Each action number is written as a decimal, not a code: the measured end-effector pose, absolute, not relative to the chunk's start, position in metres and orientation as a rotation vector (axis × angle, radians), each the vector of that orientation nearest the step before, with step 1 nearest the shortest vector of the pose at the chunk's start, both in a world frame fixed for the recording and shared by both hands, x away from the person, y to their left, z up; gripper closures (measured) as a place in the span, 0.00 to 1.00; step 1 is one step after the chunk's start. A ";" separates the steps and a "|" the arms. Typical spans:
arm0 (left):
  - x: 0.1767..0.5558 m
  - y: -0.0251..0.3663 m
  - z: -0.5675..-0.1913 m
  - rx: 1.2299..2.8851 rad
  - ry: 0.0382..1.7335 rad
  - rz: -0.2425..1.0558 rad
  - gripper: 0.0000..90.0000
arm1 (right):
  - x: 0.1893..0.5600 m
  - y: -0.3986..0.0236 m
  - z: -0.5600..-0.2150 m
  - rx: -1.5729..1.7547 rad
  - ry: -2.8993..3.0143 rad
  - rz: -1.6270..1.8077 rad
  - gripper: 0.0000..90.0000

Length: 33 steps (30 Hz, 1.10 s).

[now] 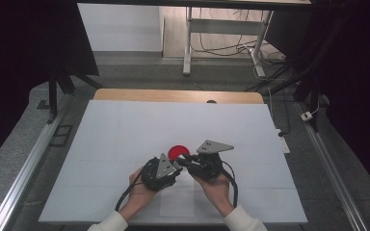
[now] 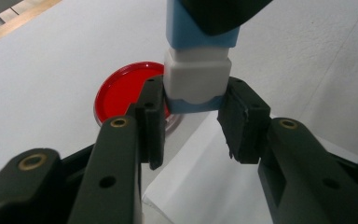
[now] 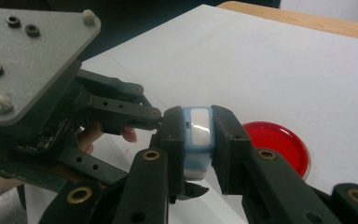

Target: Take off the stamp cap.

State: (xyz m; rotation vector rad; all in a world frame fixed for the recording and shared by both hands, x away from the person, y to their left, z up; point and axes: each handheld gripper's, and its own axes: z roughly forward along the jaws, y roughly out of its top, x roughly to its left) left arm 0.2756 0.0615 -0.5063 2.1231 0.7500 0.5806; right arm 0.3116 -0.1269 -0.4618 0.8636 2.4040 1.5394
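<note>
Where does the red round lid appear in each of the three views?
High view: the red round lid lies on the white sheet, just beyond the two grippers, near the middle.
Left gripper view: left of centre, behind the left finger.
Right gripper view: at right, behind the right finger.
Shared landmark: the blue and white block held between the grippers.

The small block (image 2: 196, 70) was light blue with a white end; at its nine o'clock lay a red dish (image 2: 128, 91) on the white table cover (image 2: 51, 60).
</note>
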 end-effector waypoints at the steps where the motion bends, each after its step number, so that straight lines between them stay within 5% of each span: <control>1: 0.276 0.062 -0.507 2.122 0.752 0.582 0.70 | 0.312 -0.127 -0.462 0.878 2.404 1.542 0.83; 33: 0.275 0.064 -0.508 2.138 0.733 0.617 0.72 | 0.311 -0.126 -0.464 0.927 2.383 1.553 0.83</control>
